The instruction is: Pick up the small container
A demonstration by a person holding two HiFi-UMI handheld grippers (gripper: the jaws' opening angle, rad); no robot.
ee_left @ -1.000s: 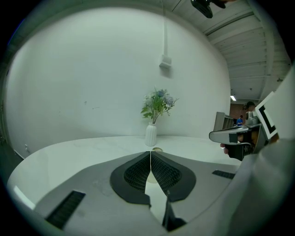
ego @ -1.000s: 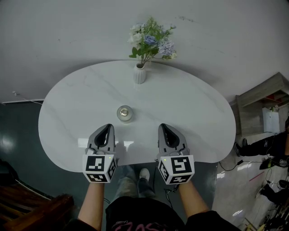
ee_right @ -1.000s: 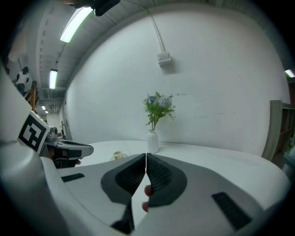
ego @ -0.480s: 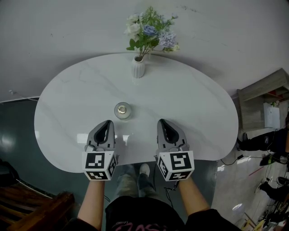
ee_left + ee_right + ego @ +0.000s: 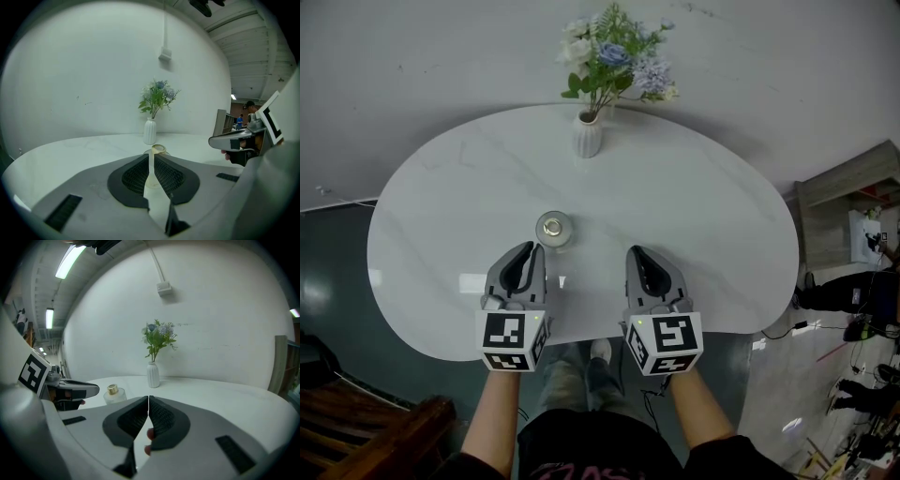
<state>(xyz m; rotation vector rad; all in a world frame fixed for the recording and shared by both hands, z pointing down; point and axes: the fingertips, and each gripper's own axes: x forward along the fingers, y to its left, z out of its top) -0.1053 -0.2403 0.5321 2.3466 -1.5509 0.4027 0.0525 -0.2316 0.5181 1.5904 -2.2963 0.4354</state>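
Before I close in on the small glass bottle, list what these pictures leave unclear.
- Left gripper view: the small glass bottle sits mostly behind the shut jaws of the left gripper; only its gold neck shows clearly.
- Head view: the bottle is too small to tell whether it holds liquid.
- Right gripper view: the grey body of the right gripper cuts off the bottle's base.

**Container near the front, vase at the back**

The small container (image 5: pixel 554 228) stands on the table (image 5: pixel 712 211), a little left of the middle. Behind it, at the table's far edge by the wall (image 5: pixel 412 66), stands the vase (image 5: pixel 587 138). The left gripper (image 5: pixel 528 249) is over the near edge, just before the container. The right gripper (image 5: pixel 636 253) is beside it to the right. A shelf unit (image 5: pixel 848 206) stands past the table's right end.
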